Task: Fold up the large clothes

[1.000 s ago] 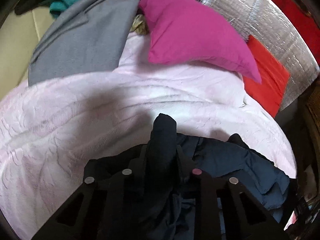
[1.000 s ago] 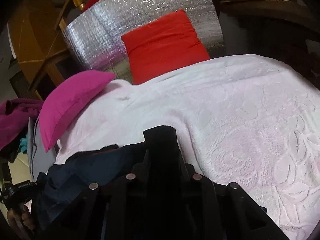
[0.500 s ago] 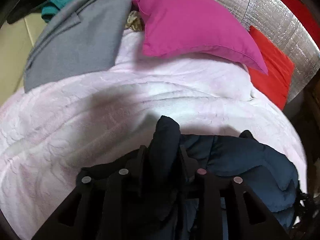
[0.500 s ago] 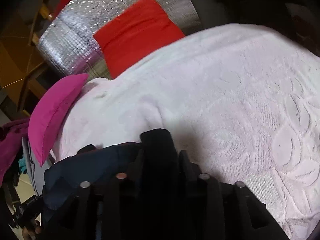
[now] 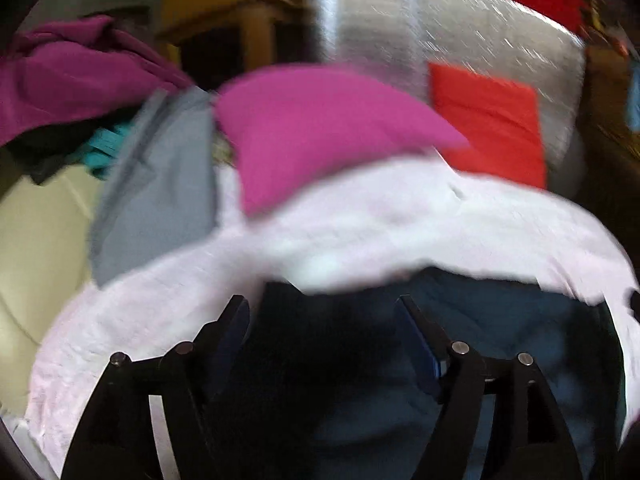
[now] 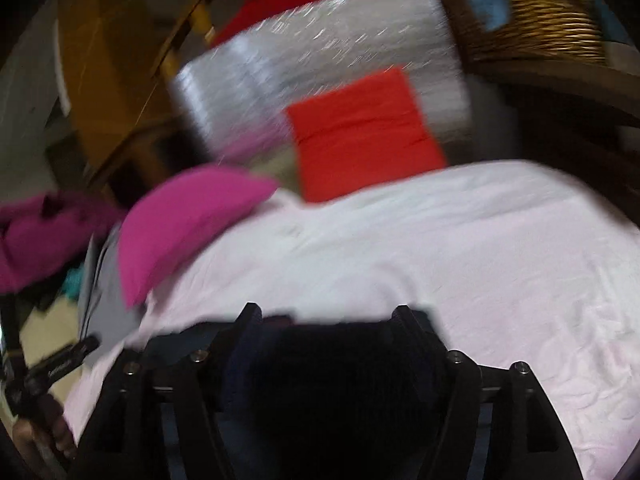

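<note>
Bedding first: a pale pink blanket covers the bed, a magenta pillow and grey garment at its far side. The dark navy garment lies crumpled at the near edge. Both tools, left and right, have just been opening and stand spread; blur suggests the cloth lies loose between them.

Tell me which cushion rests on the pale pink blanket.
The magenta cushion: it overlaps the blanket's far edge, while the red cushion stands behind, against silver foil.

A magenta fabric pillow lies on the pale pink embossed blanket. Behind them, a flat red cushion leans against a silver quilted foil panel
</note>
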`<state>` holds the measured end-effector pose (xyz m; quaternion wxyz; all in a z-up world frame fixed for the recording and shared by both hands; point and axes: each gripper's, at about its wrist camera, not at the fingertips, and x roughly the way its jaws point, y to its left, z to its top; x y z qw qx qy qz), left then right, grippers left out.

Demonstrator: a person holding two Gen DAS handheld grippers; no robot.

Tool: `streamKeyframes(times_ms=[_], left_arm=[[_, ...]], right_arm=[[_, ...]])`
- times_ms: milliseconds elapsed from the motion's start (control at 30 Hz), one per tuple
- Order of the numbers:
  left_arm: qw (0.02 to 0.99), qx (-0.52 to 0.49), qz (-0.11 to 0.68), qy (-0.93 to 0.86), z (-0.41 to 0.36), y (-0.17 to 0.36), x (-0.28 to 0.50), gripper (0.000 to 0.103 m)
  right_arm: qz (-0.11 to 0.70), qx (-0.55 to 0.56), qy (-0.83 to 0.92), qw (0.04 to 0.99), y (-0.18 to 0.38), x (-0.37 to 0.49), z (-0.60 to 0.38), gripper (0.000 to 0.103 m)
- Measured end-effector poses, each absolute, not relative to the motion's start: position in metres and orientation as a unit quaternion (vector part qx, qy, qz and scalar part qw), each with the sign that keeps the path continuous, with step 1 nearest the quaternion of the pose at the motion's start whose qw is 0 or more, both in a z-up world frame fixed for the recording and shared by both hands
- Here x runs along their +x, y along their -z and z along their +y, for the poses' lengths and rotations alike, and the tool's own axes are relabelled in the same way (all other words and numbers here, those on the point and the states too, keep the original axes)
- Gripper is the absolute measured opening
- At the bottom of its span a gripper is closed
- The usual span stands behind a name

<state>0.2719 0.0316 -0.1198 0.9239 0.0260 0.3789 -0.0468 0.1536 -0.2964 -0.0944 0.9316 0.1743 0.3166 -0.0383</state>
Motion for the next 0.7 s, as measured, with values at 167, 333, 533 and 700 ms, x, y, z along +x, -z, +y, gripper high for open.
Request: streamKeyframes(times_ms=[167,333,533,700], left_arm=[[0.872,0.009,0.482,0.079,0.021,0.179,0.295,0.077],[0.877,0.001,0.476,0.069,0.022,0.172,0.297,0.077],[0.888,0.006,0.454,0.076,0.015,0.156,0.289,0.077],[0.865,0.022,0.497,0.064,0.012,0.18,0.296,0.082]], right_arm=[[0.44,0.197,0.035,0.876,0.157,0.187,-0.299,0.062],[0.424,0.199,0.04,0.883,0.145,0.181,-0.302,0.061],[0.38,0.162,0.1,0.905,0.113,0.16,-0.31,0.058],[0.451,0.195,0.105,0.865,0.158,0.178,-0.326,0.057]])
